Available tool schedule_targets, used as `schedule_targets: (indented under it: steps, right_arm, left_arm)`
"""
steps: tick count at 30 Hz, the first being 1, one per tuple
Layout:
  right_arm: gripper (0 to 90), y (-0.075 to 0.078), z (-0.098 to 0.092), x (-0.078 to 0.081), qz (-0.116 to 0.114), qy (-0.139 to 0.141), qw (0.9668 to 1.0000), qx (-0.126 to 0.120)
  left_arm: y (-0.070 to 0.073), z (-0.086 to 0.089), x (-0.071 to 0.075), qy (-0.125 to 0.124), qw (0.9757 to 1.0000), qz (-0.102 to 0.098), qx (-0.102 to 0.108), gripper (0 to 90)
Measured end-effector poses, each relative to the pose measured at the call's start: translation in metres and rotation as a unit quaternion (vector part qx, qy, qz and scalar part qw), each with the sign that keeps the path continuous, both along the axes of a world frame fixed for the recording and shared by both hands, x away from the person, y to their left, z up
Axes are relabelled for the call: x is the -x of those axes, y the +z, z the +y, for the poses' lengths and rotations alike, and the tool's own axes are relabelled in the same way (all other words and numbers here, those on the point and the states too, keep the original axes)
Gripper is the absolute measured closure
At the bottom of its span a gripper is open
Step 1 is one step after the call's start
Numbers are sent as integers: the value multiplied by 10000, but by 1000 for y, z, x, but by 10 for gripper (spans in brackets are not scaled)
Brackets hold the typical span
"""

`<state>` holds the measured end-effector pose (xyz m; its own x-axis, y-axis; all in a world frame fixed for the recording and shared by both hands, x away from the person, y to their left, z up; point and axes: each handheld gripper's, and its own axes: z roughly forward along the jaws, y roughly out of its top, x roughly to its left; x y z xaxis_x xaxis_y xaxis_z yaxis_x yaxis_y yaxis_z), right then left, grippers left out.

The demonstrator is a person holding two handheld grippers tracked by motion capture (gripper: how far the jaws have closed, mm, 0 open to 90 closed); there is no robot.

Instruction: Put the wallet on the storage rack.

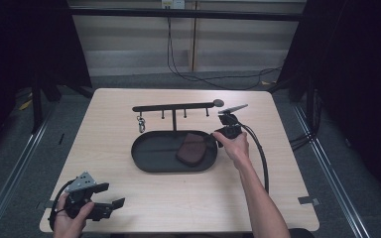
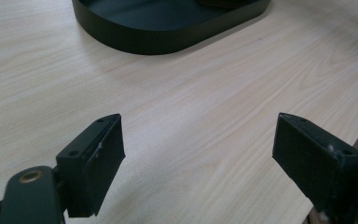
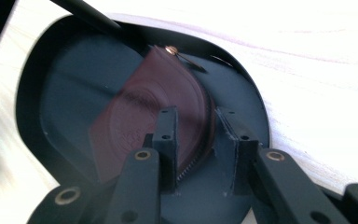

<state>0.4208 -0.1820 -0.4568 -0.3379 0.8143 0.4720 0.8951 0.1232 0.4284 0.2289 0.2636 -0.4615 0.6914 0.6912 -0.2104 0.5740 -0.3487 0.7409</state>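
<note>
My right gripper (image 3: 193, 140) is reaching into the oval black tray (image 1: 146, 161) from its right end, jaws pinching the zipper edge of the brown pouch (image 3: 154, 98). The pouch is lying flat in the tray's right half, long axis running diagonally, zipper pull pointing toward the far rim. The key rack (image 1: 176, 106) is standing just behind the tray, keys (image 1: 141, 124) hanging at its left end, its post close to the pouch. My right forearm is angling in from bottom right. My left gripper (image 2: 198, 154) is idling near the surface (image 1: 178, 198) edge, jaws spread, nothing between them.
</note>
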Motion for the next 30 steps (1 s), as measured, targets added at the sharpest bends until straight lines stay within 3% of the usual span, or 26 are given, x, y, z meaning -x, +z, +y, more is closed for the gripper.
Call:
schedule_targets:
  steps: [4,8,14,18,25,30]
  right_arm:
    - [674,1,4,1,-78,22,10000,26]
    - [576,3,3,4,-272,14,9996,34]
    - [332,13,-5,10,-511,-33,9987,38]
    - [255,20,-6,16,-784,31,9969,5]
    - [148,27,-17,29,-981,-10,9951,101]
    - [144,37,-26,41,-1170,-5,9931,108]
  left_arm:
    - [1,0,0,13,10000,-21,22,165]
    - [1,0,0,21,10000,-21,34,165]
    - [0,0,-1,51,10000,-7,61,165]
    - [0,1,-1,79,9999,-10,75,166]
    - [1,4,-3,202,9997,46,165,165]
    - [0,4,-4,235,9995,96,197,166]
